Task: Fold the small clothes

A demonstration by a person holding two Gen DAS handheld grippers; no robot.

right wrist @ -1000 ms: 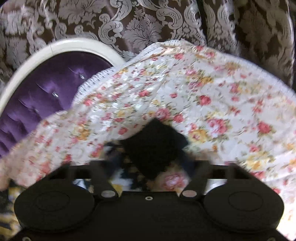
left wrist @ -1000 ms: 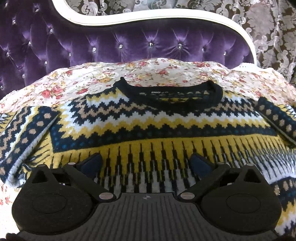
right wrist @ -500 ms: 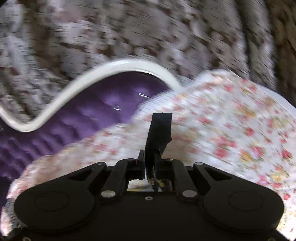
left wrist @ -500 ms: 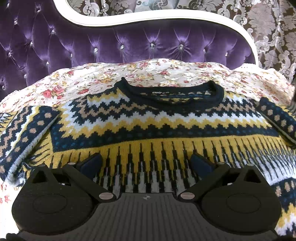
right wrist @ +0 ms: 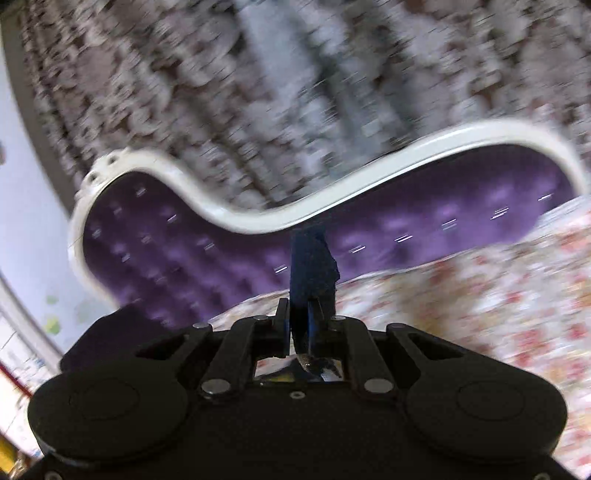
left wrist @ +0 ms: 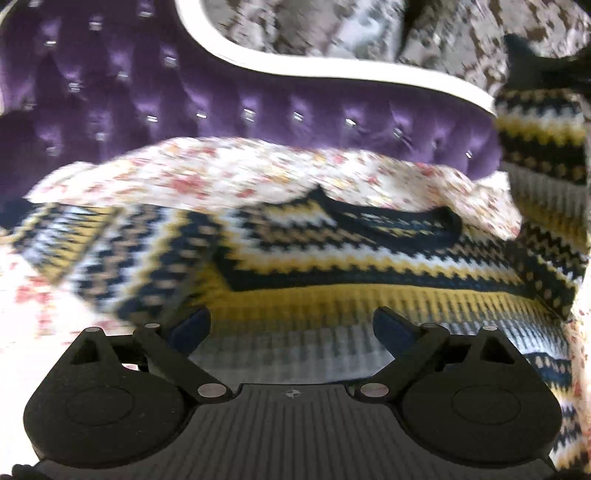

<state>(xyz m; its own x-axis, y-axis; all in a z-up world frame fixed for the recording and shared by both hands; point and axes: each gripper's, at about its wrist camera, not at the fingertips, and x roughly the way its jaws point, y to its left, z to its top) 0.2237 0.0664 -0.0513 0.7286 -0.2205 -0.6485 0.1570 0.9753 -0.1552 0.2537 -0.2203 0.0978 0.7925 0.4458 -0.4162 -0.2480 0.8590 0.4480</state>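
The yellow, navy and white zigzag-knit sweater [left wrist: 332,280] is draping softly (thick, floppy knit) while the right gripper [right wrist: 306,325] is pinching its dark cuff [right wrist: 312,266] and the left gripper [left wrist: 291,325] is hanging spread wide.

Sweater [left wrist: 332,266] flat on bedspread [left wrist: 229,173], headboard [left wrist: 258,122] behind; one sleeve [left wrist: 543,147] lifted at right, curtain [left wrist: 314,29] behind headboard.
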